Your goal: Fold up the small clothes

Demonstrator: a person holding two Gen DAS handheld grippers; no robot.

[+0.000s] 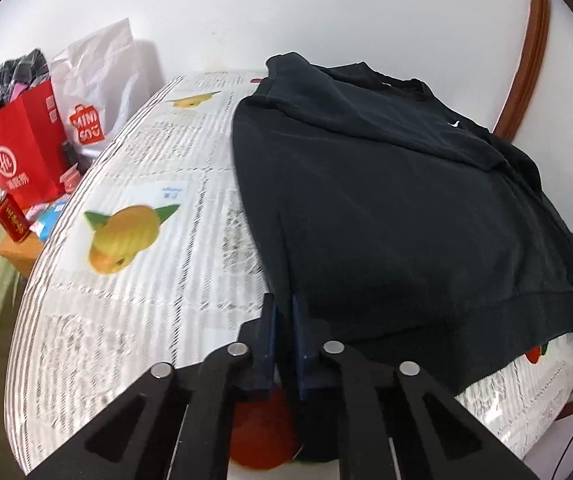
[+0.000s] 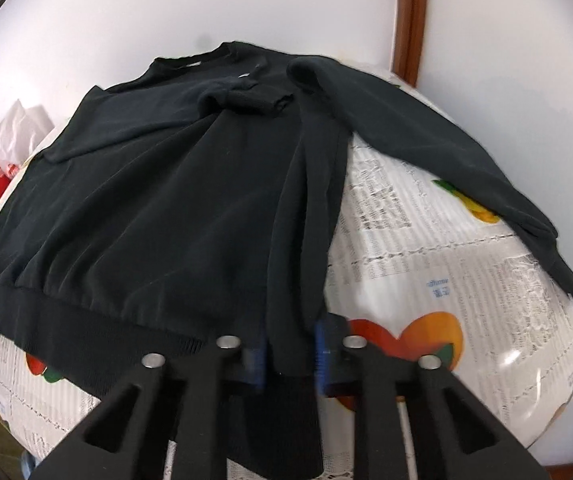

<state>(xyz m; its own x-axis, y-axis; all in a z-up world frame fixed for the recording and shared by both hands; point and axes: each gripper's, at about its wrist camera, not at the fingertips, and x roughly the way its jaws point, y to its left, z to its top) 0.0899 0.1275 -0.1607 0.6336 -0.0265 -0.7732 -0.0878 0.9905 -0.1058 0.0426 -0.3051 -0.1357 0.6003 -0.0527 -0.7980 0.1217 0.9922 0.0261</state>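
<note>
Black long-sleeved sweatshirt (image 2: 158,208), soft and floppy, lies on the fruit-print counter (image 1: 134,208); both grippers' jaws pinch its ribbed hem (image 2: 86,332) near the front edge, the sensible hold.

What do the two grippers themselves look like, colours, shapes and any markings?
Both the left gripper and the right gripper have black angular linkage arms with triangular cutouts, round silver pins at the joints, and flat dark blue fingers. No markings or cables show on them.
</note>
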